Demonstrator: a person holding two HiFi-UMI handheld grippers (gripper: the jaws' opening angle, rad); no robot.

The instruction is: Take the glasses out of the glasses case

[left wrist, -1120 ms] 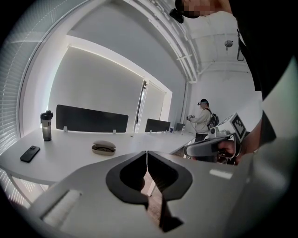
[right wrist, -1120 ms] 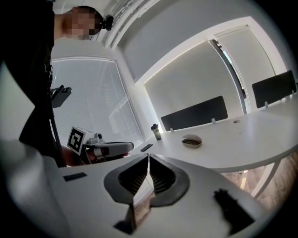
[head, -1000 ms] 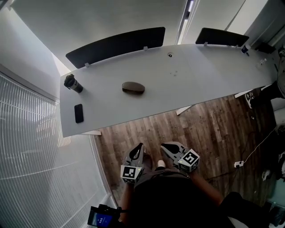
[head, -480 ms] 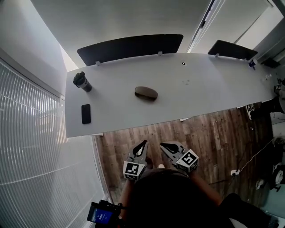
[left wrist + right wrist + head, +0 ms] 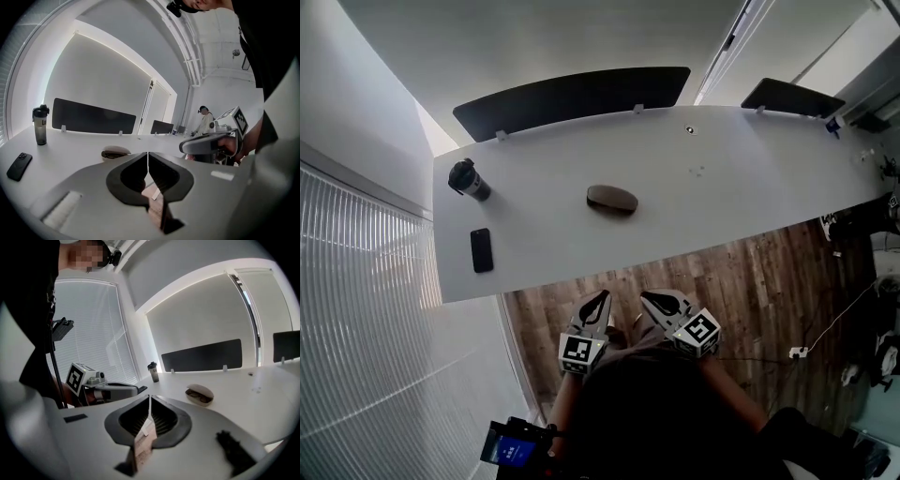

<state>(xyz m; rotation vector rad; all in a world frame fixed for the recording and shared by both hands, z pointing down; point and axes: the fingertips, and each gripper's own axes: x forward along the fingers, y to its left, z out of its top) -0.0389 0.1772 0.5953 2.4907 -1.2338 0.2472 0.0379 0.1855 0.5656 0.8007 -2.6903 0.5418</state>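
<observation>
- Tan oval glasses case: lies ajar mid-way along the long white counter, with dark-framed glasses inside.
- Left claw and right claw: each pressed together, empty, short of the counter's near edge.

Long white table, open glasses case mid-table, dark bottle, black phone near left end
</observation>
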